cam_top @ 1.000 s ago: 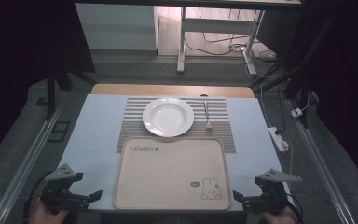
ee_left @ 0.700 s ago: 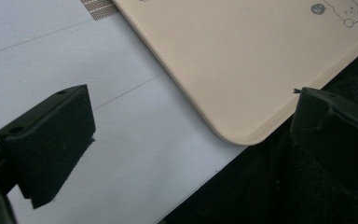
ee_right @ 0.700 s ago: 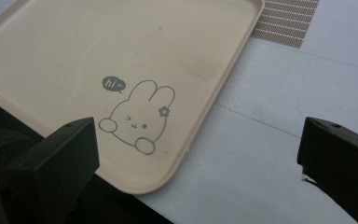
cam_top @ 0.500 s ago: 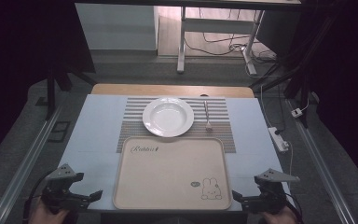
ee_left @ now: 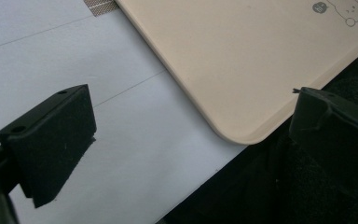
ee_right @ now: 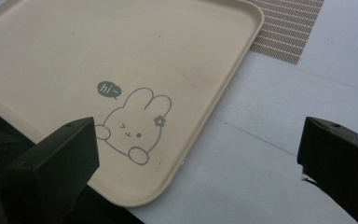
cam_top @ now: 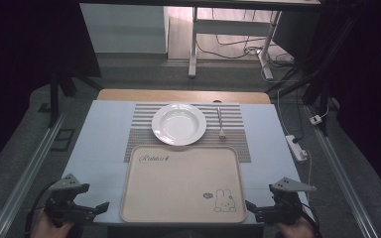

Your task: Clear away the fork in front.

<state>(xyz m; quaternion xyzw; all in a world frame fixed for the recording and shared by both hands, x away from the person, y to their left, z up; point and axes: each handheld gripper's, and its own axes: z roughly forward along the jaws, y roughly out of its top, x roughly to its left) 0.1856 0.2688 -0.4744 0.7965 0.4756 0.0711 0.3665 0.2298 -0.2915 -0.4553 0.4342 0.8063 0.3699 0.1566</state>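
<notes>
Tray point(cam_top: 181, 186) flat on counter point(cam_top: 104, 144), long axis left-right, rabbit corner nearest right gripper point(cam_top: 250, 208); left gripper point(cam_top: 101, 207) beside it; both wide open, empty.

Open tongs point(cam_top: 101, 206) and tongs point(cam_top: 248, 207) flank the beige tray point(cam_top: 178, 186).

Little has changed; the left tool point(cam_top: 96, 207) seems to have edged slightly toward the tray point(cam_top: 178, 186).

The beige rounded plastic tray point(ee_right: 121, 60) carries a small dark speech bubble point(ee_right: 108, 88) reading "hi~" above a drawn rabbit. Near its far left corner stands cursive lettering point(cam_top: 155, 158), possibly "Rabbit", too blurred to confirm.
</notes>
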